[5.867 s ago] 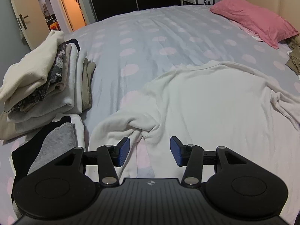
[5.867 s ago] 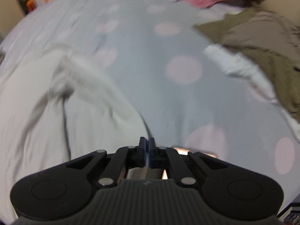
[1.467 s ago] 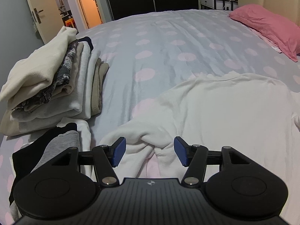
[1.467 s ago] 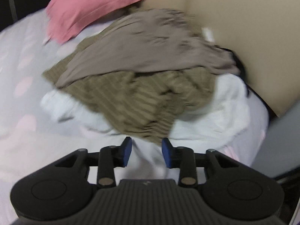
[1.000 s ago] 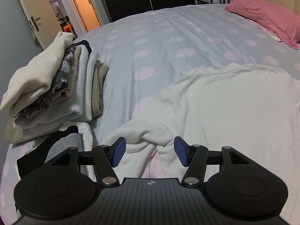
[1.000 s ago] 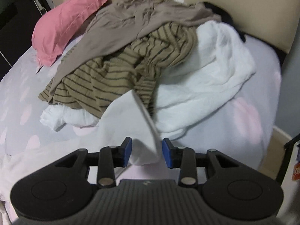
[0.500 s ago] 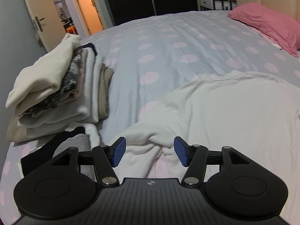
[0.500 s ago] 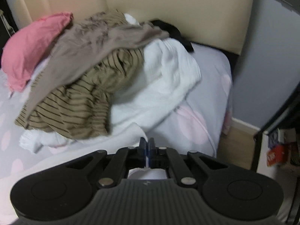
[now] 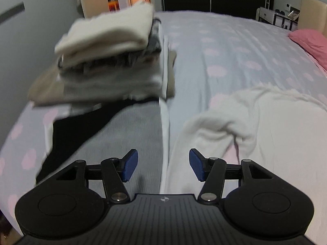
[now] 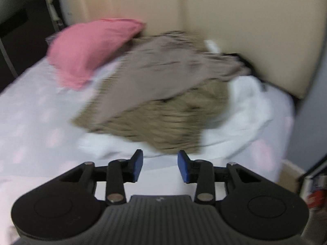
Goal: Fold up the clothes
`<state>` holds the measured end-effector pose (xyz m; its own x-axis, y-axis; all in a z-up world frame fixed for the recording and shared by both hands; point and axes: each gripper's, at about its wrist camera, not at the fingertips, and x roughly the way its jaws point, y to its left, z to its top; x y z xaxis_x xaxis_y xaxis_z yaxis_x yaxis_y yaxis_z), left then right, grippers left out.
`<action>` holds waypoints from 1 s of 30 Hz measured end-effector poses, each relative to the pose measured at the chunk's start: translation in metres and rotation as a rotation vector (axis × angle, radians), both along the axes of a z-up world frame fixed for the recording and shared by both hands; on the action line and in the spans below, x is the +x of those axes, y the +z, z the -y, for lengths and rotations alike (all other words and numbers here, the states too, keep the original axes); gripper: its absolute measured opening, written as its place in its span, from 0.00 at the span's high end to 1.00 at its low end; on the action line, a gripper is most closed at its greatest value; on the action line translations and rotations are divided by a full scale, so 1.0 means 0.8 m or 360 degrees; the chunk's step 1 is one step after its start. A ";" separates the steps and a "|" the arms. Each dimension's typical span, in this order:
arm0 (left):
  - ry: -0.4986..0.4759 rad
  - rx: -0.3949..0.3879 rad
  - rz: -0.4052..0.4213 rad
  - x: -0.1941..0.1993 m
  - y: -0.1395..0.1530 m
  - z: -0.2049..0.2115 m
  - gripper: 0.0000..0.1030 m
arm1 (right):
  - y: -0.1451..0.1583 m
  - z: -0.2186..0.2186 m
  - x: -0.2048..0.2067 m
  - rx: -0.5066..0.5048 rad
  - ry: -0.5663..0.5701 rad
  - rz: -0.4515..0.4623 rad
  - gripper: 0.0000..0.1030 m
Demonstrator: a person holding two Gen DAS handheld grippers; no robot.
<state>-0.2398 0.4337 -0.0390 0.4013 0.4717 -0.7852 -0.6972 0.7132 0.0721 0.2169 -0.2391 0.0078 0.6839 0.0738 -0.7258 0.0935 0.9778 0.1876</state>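
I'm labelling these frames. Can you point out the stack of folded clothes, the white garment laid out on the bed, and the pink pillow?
stack of folded clothes (image 9: 110, 34), left wrist view, top cream fold.
white garment (image 9: 286, 134), left wrist view, flat body.
pink pillow (image 10: 87, 51), right wrist view, pillow's middle.

No text, label, brand or number can be read in either view. The only mark is a small round emblem with a cross in it, moulded on the ribbed black body of the left hand-held gripper (image 9: 163, 167); a like emblem on the right hand-held gripper (image 10: 160, 168) is too blurred to make out.
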 end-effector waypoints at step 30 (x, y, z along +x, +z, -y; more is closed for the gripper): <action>0.0084 -0.0391 0.0003 -0.100 -0.016 0.075 0.96 | 0.002 -0.259 -0.104 0.0001 0.1008 -0.0106 0.47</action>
